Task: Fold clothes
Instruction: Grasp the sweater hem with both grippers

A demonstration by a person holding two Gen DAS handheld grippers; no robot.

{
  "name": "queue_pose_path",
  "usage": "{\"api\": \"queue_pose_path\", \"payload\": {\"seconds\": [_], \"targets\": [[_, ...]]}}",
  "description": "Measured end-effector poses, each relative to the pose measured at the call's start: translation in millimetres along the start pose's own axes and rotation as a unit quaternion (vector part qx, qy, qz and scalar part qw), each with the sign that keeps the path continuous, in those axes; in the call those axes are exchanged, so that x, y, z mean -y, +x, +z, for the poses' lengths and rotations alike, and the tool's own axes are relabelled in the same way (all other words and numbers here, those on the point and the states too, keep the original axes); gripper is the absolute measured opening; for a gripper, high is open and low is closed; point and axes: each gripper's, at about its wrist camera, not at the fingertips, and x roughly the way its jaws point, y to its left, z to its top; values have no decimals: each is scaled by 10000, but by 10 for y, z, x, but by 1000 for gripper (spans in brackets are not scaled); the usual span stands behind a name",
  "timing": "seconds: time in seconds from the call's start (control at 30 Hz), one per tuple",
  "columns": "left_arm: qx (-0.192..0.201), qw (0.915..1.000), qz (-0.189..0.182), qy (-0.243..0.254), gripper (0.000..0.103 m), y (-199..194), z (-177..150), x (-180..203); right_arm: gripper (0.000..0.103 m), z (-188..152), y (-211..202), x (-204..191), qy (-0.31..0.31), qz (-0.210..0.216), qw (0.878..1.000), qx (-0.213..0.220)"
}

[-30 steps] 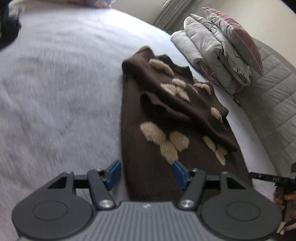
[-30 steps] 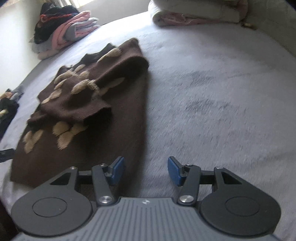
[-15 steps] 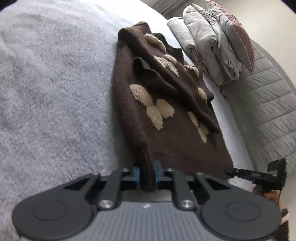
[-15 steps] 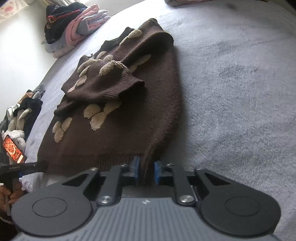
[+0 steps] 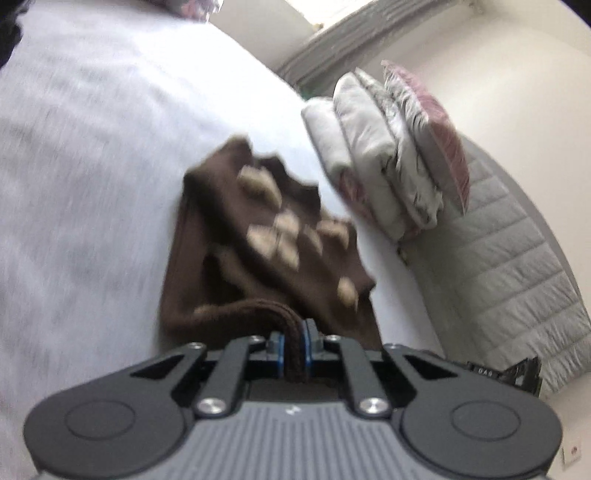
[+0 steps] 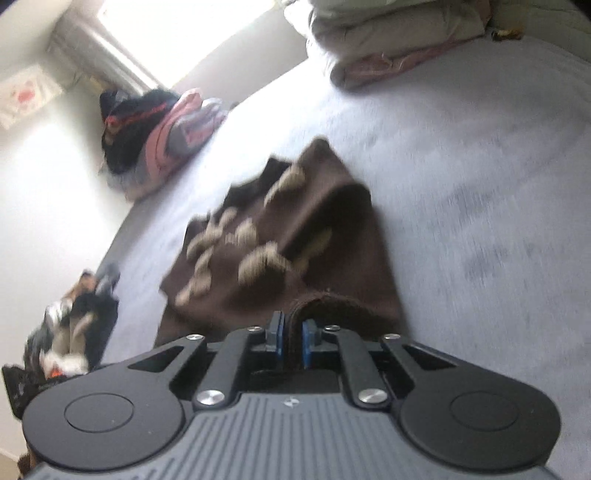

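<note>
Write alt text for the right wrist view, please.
The right gripper is shut on the hem of a brown knitted sweater with beige patches, lifting it from a grey fleece blanket. Piled clothes lie beyond, blurred.

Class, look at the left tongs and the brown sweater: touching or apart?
Touching. The left wrist view shows the left tongs shut on the brown sweater, its hem pinched between both blue pads.

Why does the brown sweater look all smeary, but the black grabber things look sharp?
Left wrist view: the sweater and bed cover are streaked by motion blur, while the left gripper, shut on the hem, stays crisp. Right wrist view: same smear on the sweater; the right gripper is sharp, and the window glares white.
</note>
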Motion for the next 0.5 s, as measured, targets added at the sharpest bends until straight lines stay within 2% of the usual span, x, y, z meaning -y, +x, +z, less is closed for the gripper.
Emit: {"api": "queue_pose_path", "payload": {"seconds": [0.27, 0.5], "targets": [[221, 9990, 373, 67, 10, 450, 429, -86, 10, 330, 567, 39, 352, -223, 9980, 486], [160, 9976, 657, -125, 11, 963, 562, -409, 10, 380, 1111, 201, 589, -503, 9959, 475]]}}
